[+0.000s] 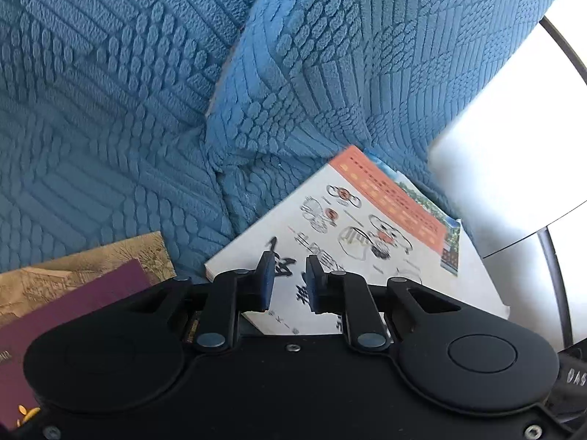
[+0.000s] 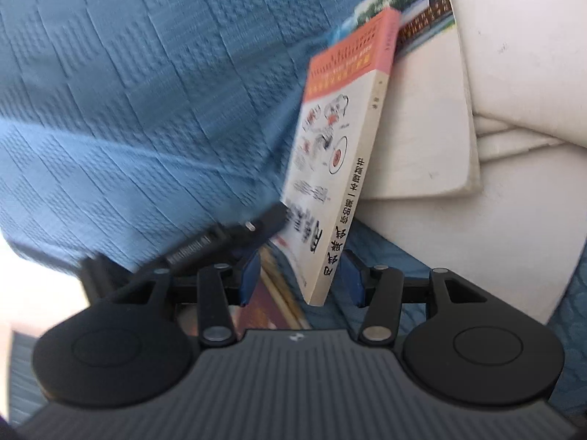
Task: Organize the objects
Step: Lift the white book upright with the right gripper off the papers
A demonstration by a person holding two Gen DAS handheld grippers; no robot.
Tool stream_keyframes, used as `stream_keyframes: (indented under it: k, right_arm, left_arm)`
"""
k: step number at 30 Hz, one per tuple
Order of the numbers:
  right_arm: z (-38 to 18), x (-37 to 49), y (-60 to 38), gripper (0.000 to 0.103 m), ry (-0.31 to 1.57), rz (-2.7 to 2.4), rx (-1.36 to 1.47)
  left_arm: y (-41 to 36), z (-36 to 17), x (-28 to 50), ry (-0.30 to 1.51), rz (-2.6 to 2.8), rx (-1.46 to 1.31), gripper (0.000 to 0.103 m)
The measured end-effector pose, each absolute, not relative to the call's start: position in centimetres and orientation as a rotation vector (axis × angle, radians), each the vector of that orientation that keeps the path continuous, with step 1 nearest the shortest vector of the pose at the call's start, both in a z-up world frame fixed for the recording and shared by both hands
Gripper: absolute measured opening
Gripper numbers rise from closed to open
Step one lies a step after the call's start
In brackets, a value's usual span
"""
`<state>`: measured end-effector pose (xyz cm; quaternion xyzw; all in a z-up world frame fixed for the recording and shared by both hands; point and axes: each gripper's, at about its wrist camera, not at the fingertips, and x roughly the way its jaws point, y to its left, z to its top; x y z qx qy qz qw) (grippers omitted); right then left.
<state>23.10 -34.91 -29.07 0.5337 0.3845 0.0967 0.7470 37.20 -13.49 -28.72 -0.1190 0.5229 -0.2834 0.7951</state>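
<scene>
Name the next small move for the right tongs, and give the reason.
Probably close the right tongs on the white book: its near corner sits between the open pads, untouched on both sides, and it stands on edge, likely to topple.

Maroon booklet: lower part hidden behind left gripper body, cut by frame edge.
Tan picture book: mostly covered by the maroon one.
White book: near edge hidden behind the gripper; title characters only partly readable.
Blue textured cover: smeared by motion in right wrist view.
Right gripper: contact with book spine couldn't be told.
Black object at book's left: blurred, likely the other gripper.
</scene>
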Motion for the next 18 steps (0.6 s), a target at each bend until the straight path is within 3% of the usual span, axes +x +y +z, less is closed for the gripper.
stream_keyframes:
  k: [6,11,15,18]
  right_arm:
    - [-29.9,24.0,-34.3,0.052,0.835,0.169,1.176]
    - [-30.9,24.8,-33.7,0.05,0.831,0.163,1.225]
    - [-31.5,25.8,-32.9,0.019,0.87,0.124,1.185]
    - [-31.0,26.0,-32.6,0.019,0.856,0.138,1.156]
  left_arm:
    - [-13.4,-29.0,37.2,1.15,-0.62,-0.307,0.014]
    - [-12.9,-29.7,37.7,1.183,-0.603,-0.36,0.002]
    - [-12.0,-29.7,37.7,1.188,-0.589,-0.4,0.001]
    - [-12.0,-29.3,37.7,1.187,-0.591,-0.403,0.003]
